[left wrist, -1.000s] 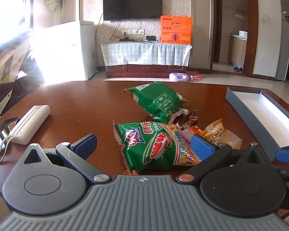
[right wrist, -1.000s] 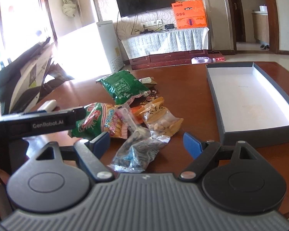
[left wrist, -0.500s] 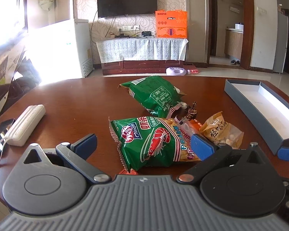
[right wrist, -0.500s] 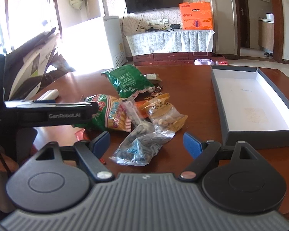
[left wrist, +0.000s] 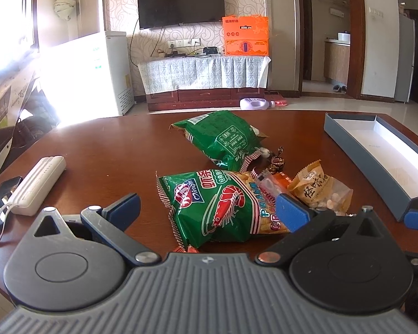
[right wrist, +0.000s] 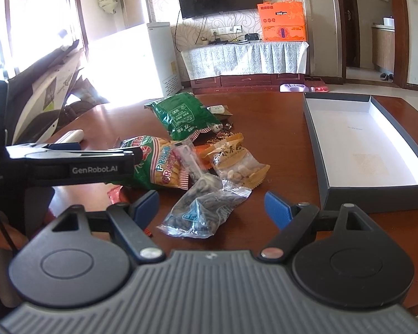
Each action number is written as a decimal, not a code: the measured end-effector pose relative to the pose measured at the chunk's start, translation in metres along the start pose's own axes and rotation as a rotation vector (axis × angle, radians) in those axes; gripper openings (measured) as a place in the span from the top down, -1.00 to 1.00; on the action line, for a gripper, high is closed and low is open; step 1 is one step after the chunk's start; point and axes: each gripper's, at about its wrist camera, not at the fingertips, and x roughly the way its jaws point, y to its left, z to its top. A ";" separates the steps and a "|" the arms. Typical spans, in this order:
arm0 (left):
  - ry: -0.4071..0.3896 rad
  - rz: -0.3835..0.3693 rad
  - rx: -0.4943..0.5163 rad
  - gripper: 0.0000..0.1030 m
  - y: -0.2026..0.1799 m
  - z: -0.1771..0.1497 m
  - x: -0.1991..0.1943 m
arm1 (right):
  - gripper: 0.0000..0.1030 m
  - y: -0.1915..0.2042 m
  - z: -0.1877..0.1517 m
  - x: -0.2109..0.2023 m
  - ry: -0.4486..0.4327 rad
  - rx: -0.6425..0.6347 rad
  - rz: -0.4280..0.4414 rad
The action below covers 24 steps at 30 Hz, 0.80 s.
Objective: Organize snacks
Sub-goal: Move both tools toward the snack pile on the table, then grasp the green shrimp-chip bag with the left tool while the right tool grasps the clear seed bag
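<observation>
At the far left of the dark red-brown wooden table (left wrist: 103, 150) lies a white ribbed power bank (left wrist: 36, 185) with a white cable, just beside a black phone at the table edge. The left gripper (left wrist: 207, 208), its blue-padded fingers (left wrist: 124, 207) spread wide apart and holding nothing, hovers low over a green foil prawn cracker bag (left wrist: 217, 204) printed with a red shrimp, "Oingjin" in a blue oval and "PRAWN CRACKERS" in blue and pink; the bag lies between the 2 fingers. From the right wrist view the left gripper's black side reads "GenRobot.AI". Behind that bag lies a second green foil snack bag (left wrist: 223, 139), back side up with small white print too fine to read, and a dark twisted candy wrapper (left wrist: 277, 161) rests beside its torn corner. Right of the cracker bag, touching it, are a clear narrow packet with pink print (right wrist: 188, 158) and a yellow-and-clear nut packet (right wrist: 237, 161) bearing black Chinese characters and the words "MYSTERIOUS FLAVOR". The right gripper (right wrist: 211, 207), also wide open and empty, hangs above a clear crinkled packet of dark seeds (right wrist: 204, 211) with a blue logo, which sits between its blue pads. Furthest right stands a shallow grey cardboard box with a white interior (right wrist: 376, 194), apart from the pile of snacks.
</observation>
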 end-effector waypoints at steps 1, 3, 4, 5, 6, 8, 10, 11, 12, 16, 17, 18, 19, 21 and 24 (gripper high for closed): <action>0.000 0.000 0.002 -1.00 -0.001 0.000 0.000 | -0.63 0.000 0.000 0.000 0.000 0.000 0.000; 0.000 -0.001 0.007 -1.00 -0.004 -0.001 0.001 | -0.63 0.000 0.000 0.000 0.000 -0.001 -0.001; -0.002 0.000 0.009 -1.00 -0.004 -0.001 0.002 | -0.63 0.000 0.000 0.000 0.000 -0.002 -0.001; -0.003 0.000 0.009 -1.00 -0.005 -0.002 0.002 | -0.63 0.000 0.000 0.000 0.001 -0.002 0.000; -0.003 0.000 0.008 -1.00 -0.005 -0.002 0.002 | -0.63 0.000 0.000 0.000 0.002 -0.004 -0.001; -0.002 0.000 0.008 -1.00 -0.006 -0.002 0.002 | -0.63 0.001 0.000 0.000 0.003 -0.009 -0.004; -0.002 0.000 0.007 -1.00 -0.007 -0.002 0.003 | -0.63 0.001 -0.001 0.000 0.005 -0.015 -0.003; -0.002 0.000 0.006 -1.00 -0.007 -0.003 0.003 | -0.63 0.002 -0.001 0.000 0.006 -0.018 -0.003; -0.001 -0.001 0.005 -1.00 -0.007 -0.003 0.003 | -0.63 0.002 -0.001 0.000 0.006 -0.020 -0.003; -0.002 -0.001 0.005 -1.00 -0.007 -0.003 0.003 | -0.63 0.002 -0.001 -0.001 0.005 -0.019 -0.002; -0.002 -0.001 0.005 -1.00 -0.007 -0.003 0.003 | -0.63 0.003 -0.001 -0.001 0.005 -0.020 -0.002; -0.002 -0.001 0.006 -1.00 -0.007 -0.003 0.003 | -0.63 0.003 -0.001 -0.002 0.005 -0.021 -0.002; -0.002 -0.001 0.006 -1.00 -0.007 -0.003 0.003 | -0.63 0.003 -0.001 -0.002 0.005 -0.021 -0.001; -0.002 -0.001 0.005 -1.00 -0.007 -0.003 0.003 | -0.63 0.003 -0.001 -0.002 0.005 -0.022 0.002; 0.000 -0.001 0.003 -1.00 -0.007 -0.003 0.004 | -0.63 0.004 -0.002 -0.001 0.008 -0.023 0.007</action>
